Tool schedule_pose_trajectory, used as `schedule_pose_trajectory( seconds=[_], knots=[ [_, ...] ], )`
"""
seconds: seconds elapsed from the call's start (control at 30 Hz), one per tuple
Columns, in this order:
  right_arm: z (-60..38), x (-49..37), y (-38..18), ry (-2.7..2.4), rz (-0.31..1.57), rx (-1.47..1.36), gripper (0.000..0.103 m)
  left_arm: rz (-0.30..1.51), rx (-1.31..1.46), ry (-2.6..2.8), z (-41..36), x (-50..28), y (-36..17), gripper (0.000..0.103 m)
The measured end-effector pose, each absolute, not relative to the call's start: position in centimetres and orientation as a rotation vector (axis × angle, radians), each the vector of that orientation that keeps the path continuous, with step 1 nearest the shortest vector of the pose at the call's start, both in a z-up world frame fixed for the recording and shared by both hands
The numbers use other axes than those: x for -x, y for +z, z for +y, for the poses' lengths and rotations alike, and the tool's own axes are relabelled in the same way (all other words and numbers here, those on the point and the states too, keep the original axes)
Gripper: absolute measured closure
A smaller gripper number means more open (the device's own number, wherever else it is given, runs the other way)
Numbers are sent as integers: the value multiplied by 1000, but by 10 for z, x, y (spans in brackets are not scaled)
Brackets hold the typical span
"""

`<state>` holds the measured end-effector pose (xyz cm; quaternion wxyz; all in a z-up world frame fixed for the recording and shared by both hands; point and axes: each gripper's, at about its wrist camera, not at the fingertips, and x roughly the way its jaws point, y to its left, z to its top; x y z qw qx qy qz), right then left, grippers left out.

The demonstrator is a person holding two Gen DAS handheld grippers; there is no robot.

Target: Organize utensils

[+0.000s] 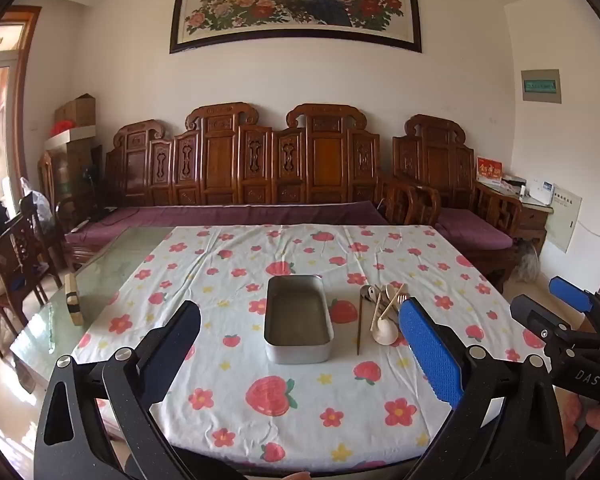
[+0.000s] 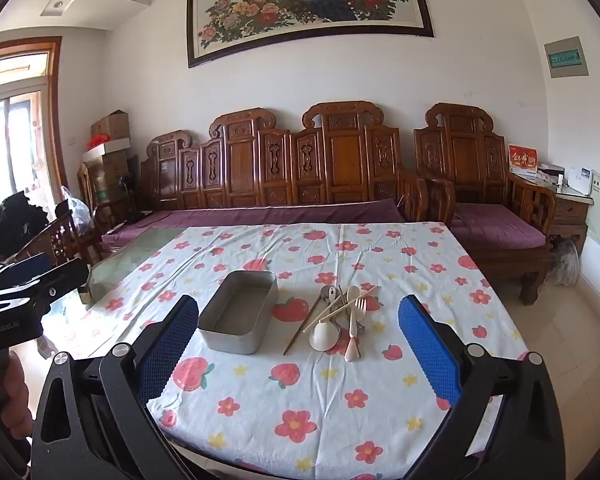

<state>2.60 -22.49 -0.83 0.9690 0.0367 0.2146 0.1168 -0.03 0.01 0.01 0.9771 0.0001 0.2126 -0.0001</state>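
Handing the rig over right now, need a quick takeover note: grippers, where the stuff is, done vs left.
Left hand-held gripper: open, empty, held over the near part of the table.
Right hand-held gripper: open, empty, same height, facing the pile.
Metal tin: on the flowered tablecloth, nothing in it.
Utensils: loose crossed pile just right of the tin: chopsticks, fork, spoons, a small white funnel-like cup.
Done: nothing moved yet.
Left: everything. Probably pick each piece from the pile and lay it in the tin.
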Motion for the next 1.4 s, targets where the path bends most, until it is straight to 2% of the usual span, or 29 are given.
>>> schedule_pose_trajectory(
  seconds=[1.4],
  knots=[
    [-226, -26, -9, 238, 441, -83, 3, 425, -2, 2, -5, -1, 7, 6]
  ],
)
